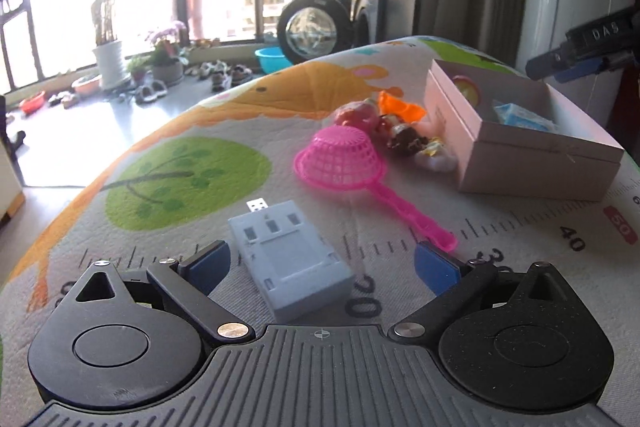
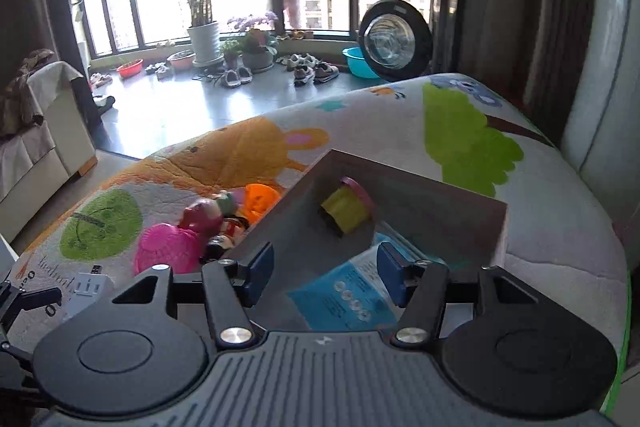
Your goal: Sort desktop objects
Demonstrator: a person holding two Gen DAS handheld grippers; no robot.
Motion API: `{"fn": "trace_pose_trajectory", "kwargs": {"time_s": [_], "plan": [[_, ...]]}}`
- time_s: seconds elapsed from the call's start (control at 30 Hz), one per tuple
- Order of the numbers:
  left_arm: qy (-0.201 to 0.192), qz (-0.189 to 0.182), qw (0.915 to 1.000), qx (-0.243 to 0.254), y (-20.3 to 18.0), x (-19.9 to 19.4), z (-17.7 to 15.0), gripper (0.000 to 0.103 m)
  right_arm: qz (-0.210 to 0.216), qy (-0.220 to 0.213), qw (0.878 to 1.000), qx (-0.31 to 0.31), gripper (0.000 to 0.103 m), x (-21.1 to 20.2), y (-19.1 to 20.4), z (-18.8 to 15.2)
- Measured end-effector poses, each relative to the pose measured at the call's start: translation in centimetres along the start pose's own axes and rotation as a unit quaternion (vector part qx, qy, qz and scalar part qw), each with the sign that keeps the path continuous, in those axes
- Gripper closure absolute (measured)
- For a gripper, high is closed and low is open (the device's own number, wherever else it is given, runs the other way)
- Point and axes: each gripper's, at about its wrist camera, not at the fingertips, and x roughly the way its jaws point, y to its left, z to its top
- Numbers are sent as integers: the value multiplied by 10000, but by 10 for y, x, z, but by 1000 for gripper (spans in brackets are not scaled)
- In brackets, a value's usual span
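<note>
A grey USB charger block (image 1: 288, 259) lies on the play mat between the wide-spread fingers of my left gripper (image 1: 322, 267), which is open; the pads do not press on it. Beyond it lie a pink toy strainer (image 1: 344, 159), an orange toy (image 1: 400, 107) and small toy figures (image 1: 408, 139). My right gripper (image 2: 326, 273) hovers open over the pink cardboard box (image 2: 440, 195). Inside the box, a blue packet (image 2: 344, 299) lies below the fingers and a yellow-and-pink toy (image 2: 346, 213) sits at the far corner. The strainer (image 2: 168, 251) and the charger (image 2: 86, 287) also show in the right wrist view.
The cartoon play mat (image 1: 180, 167) covers the table and drops off at its far and left edges. The box (image 1: 520, 155) stands at the right of the mat, with the other gripper's body (image 1: 580, 59) above it. Plants, shoes and basins sit on the floor by the window.
</note>
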Motion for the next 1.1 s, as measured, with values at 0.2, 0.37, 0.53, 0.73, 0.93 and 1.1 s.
{"fn": "trace_pose_trajectory", "kwargs": {"time_s": [0.2, 0.37, 0.53, 0.73, 0.93, 1.1], "plan": [[1, -236, 9996, -168, 6, 3, -9, 1, 247, 306, 9973, -618, 45, 62, 72, 50], [-119, -442, 9985, -309, 10, 1, -12, 0, -95, 959, 9952, -157, 68, 145, 79, 74], [-97, -600, 9965, -574, 17, 2, -12, 0, -546, 1237, 9908, 28, 77, 183, 76, 70], [-143, -697, 9957, -597, 18, -1, -12, 0, 30, 1495, 9887, 139, 94, 173, 83, 61], [-95, -738, 9954, -607, 17, -2, -12, 0, 731, 1926, 9784, 143, 94, 147, 99, 29], [-47, -810, 9955, -481, 12, -5, -14, 0, 1404, 2311, 9625, -201, 94, 106, 118, -6]]}}
